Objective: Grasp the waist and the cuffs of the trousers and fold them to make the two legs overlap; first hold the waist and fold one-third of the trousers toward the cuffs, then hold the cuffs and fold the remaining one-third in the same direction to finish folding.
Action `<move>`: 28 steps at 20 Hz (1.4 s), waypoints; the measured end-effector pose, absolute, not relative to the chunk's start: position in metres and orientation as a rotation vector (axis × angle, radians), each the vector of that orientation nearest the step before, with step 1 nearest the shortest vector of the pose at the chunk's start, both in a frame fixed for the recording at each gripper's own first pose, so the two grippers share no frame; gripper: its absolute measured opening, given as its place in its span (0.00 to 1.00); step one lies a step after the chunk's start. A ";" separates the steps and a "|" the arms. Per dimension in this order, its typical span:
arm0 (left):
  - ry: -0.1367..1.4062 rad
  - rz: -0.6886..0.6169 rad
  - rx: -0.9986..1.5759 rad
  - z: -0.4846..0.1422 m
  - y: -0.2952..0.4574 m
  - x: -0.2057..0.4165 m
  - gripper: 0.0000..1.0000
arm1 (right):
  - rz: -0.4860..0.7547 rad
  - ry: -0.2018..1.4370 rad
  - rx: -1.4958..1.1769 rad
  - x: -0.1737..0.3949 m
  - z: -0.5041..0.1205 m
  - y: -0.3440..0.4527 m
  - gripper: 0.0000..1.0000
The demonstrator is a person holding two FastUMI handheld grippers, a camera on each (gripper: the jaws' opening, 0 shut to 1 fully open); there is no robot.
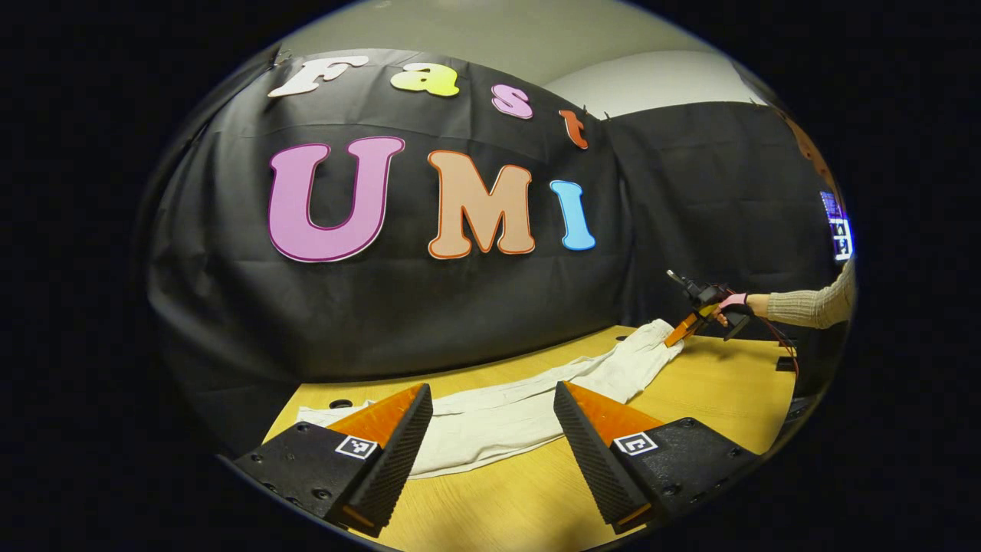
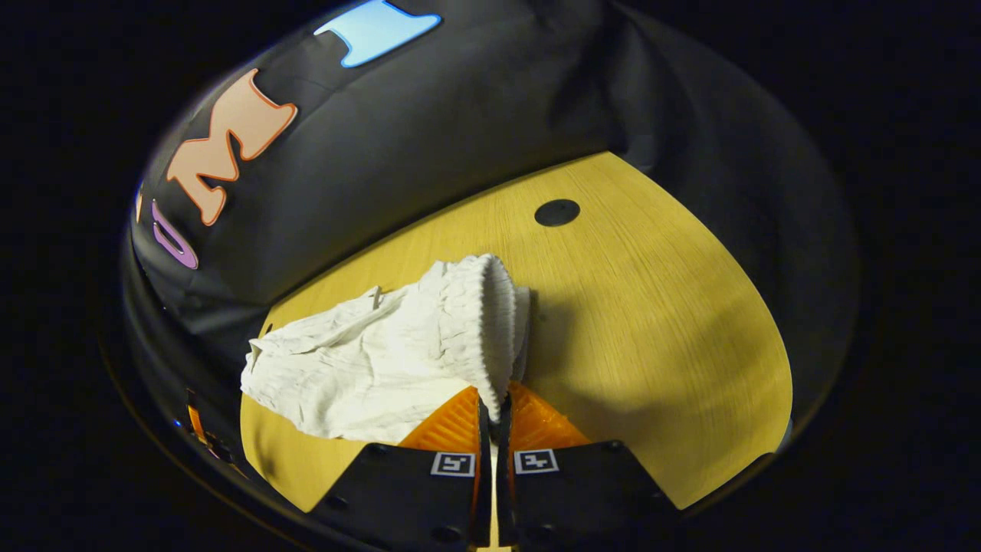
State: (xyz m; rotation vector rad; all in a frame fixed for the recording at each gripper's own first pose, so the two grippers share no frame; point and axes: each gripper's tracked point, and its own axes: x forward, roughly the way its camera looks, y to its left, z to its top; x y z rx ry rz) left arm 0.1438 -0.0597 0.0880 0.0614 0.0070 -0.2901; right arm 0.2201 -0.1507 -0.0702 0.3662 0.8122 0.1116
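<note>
Trousers [image 2: 368, 360] in right gripper [image 2: 494, 418], seemingly waistband.

Staged recording booth, lab-like, not a home; black cloth wall [image 1: 460, 307] drapes right behind the wooden table [image 1: 713, 391] and wraps round its far side; plain pale room wall [image 1: 651, 77] above the cloth; lit screen [image 1: 839, 230] right of the cloth.

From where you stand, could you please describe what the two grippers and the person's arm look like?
Each gripper has two wedge-shaped fingers with ribbed inner faces, on black bodies that carry small square black-and-white markers: see the left gripper and right gripper. In the left gripper view, a dark cable trails from the right gripper, and the hand holding it wears a pink fingerless glove and a beige ribbed knit sleeve.
</note>
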 end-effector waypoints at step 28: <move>0.021 -0.349 -0.074 0.051 -0.031 0.102 0.95 | 0.681 0.636 0.526 0.225 0.053 0.202 0.02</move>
